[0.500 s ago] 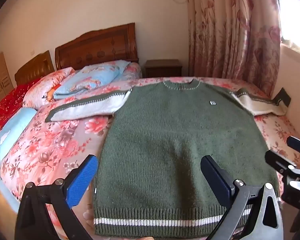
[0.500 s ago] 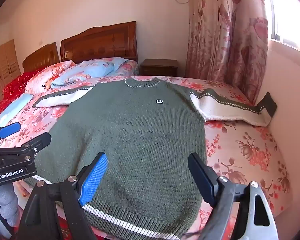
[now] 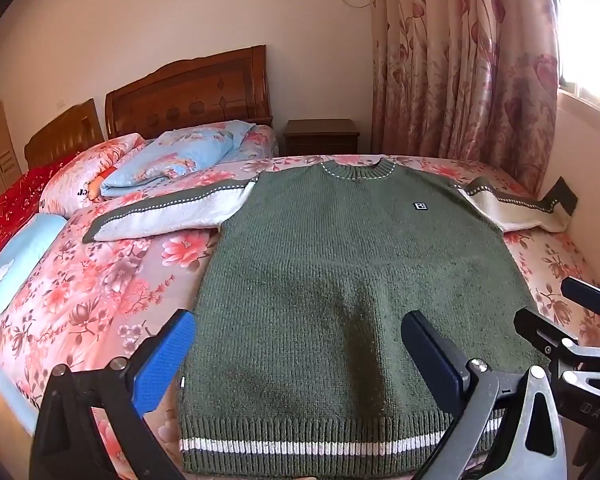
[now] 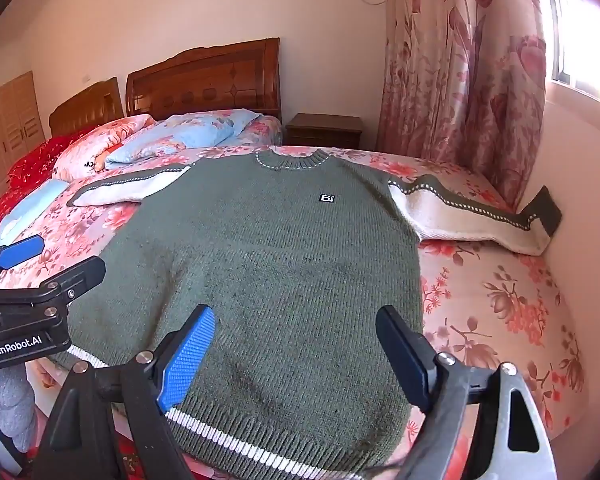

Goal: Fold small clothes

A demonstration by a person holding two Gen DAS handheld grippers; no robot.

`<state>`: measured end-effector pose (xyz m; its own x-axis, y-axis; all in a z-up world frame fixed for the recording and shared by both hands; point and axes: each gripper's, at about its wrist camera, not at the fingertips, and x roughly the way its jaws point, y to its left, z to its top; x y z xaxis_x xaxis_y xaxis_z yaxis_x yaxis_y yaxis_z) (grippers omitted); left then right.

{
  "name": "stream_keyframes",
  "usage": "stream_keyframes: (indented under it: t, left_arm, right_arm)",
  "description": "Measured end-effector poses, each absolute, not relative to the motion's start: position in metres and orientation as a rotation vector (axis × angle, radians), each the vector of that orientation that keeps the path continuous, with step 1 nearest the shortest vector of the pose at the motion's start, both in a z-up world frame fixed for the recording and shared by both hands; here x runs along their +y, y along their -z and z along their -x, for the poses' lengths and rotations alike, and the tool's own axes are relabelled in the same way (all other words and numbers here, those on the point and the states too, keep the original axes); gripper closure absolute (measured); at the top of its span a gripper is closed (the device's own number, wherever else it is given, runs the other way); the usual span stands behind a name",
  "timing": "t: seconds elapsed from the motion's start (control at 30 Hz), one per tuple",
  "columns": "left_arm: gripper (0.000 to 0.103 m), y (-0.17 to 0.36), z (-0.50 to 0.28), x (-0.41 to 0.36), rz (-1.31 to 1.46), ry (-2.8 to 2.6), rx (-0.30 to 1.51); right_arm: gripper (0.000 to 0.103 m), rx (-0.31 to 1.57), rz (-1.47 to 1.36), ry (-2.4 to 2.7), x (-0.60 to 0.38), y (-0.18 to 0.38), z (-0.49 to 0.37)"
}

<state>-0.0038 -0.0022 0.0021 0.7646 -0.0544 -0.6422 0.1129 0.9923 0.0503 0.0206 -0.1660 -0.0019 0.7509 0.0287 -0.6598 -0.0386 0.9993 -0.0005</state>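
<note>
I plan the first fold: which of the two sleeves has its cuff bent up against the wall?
The sleeve on the window side: its dark cuff stands up against the wall. The other sleeve lies flat on the bed, toward the pillows.

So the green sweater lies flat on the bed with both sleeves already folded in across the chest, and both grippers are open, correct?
Not quite. The sweater lies flat on the bed, but both sleeves are spread outward, as the right wrist view shows. The left gripper and right gripper are open.

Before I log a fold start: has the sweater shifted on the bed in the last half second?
No. The sweater lies spread flat; its collar sits at the same spot below the nightstand in both moments.
</note>
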Motion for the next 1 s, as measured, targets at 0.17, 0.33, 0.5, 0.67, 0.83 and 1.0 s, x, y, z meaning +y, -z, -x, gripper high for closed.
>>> stream_keyframes:
  t: [0.17,0.33,0.5,0.67,0.83,1.0]
  left_arm:
    - [0.0,-0.0013,0.0031,-0.0017,-0.088,0.089,0.698]
    - [0.0,-0.0012,0.0029,0.0,-0.081,0.091,0.697]
    - [0.0,-0.0009,0.0025,-0.0007,-0.082,0.094,0.702]
    - [0.0,-0.0006,0.0024,-0.0008,-0.081,0.095,0.703]
    - [0.0,0.0003,0.0014,-0.0019,-0.081,0.096,0.707]
    - [0.0,0.0019,-0.0001,-0.0015,-0.076,0.096,0.713]
  right_arm:
    - [0.019,0.736,-0.001,-0.039,-0.1749,-0.0002,-0.0186]
    - [0.019,0.738,-0.005,-0.041,-0.1756,-0.0003,-0.0187]
    - [0.019,0.742,-0.01,-0.04,-0.1764,0.0013,-0.0205]
    - [0.019,0.743,-0.012,-0.042,-0.1765,0.0017,-0.0213]
    - [0.019,0.743,-0.012,-0.042,-0.1766,0.0026,-0.0205]
    - [0.019,0.748,-0.013,-0.045,-0.1756,0.0041,-0.0209]
